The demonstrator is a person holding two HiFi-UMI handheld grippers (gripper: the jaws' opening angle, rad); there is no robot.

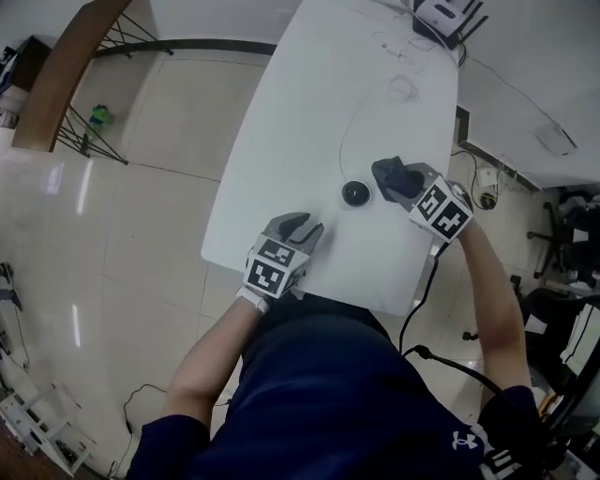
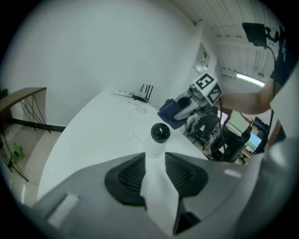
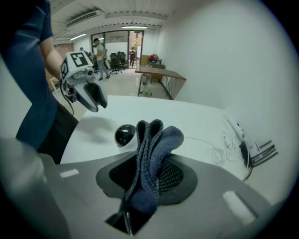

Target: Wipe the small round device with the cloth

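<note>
The right gripper (image 1: 395,178) has its jaws closed on a dark blue cloth (image 3: 152,151). The cloth is bunched in folds between the ribbed pads and rises past their tips. Just beyond those tips and a little to their left sits the small round device (image 3: 124,135), black and glossy on top, close to the cloth; whether the two touch cannot be told.

The left gripper (image 2: 154,161) has its jaws a narrow gap apart with nothing between them. The device stands straight ahead of that gap, clear of the tips, and the right gripper is beyond it.

Both grippers are over a white table (image 1: 309,112). A thin white cable (image 1: 349,122) runs from the device towards a router with antennas (image 1: 447,19) at the far end.
</note>
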